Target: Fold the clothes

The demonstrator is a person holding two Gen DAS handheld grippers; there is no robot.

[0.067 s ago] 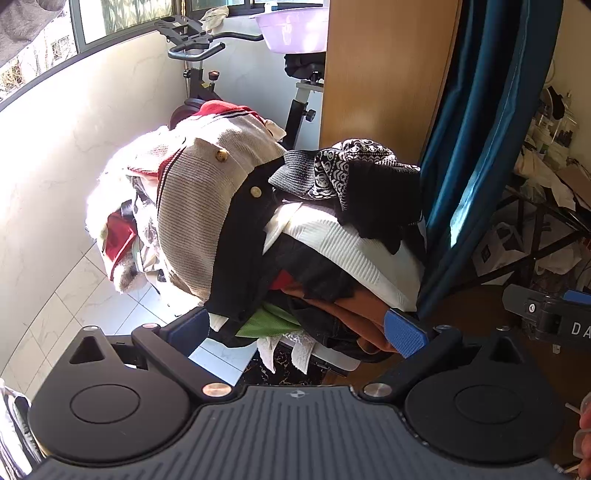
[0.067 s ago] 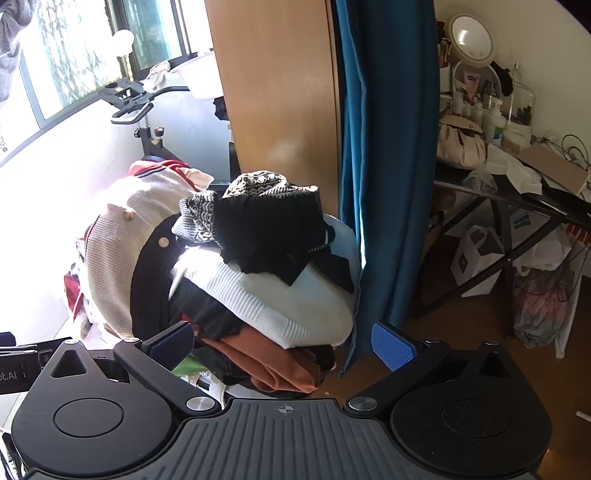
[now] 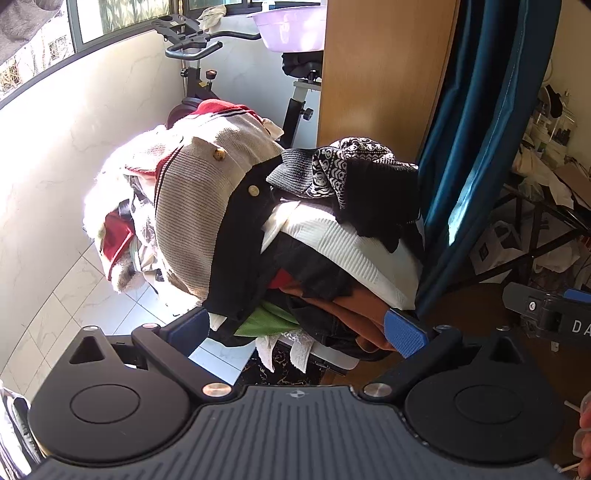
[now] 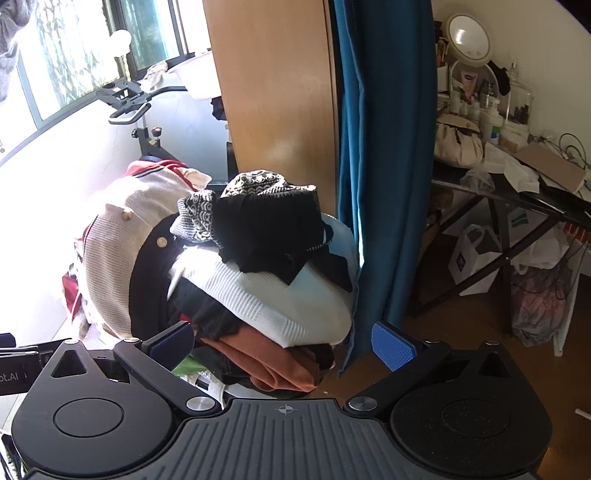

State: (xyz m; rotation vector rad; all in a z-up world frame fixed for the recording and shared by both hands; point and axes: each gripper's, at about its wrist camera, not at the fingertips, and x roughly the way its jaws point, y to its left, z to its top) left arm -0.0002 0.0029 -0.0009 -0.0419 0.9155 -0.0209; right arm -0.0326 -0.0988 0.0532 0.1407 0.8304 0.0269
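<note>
Left gripper (image 3: 297, 328): level, low centre of frame, jaws wide, holding nothing; blue pads (image 3: 404, 332) frame the lower edge of the clothes pile (image 3: 295, 229).

Right gripper (image 4: 284, 345): same attitude, jaws wide and empty, facing the pile's right flank.

Clothes pile: heaped mid-frame in both views, near the grippers but not touching them. Contents: beige cardigan (image 3: 207, 206) with buttons at left, white ribbed knit (image 4: 266, 295) centre, black garment (image 4: 266, 232) on top, rust-orange cloth (image 4: 269, 362) beneath.

Left view only: lilac basin (image 3: 291, 29) upper centre, green cloth (image 3: 269, 321), part of the other gripper at right edge.

Right view only: cluttered desk (image 4: 517, 192) at right, round mirror (image 4: 469, 35) upper right.

Both views: exercise bike (image 3: 195, 48), blue curtain (image 4: 380, 155), wooden panel (image 4: 273, 92).
</note>
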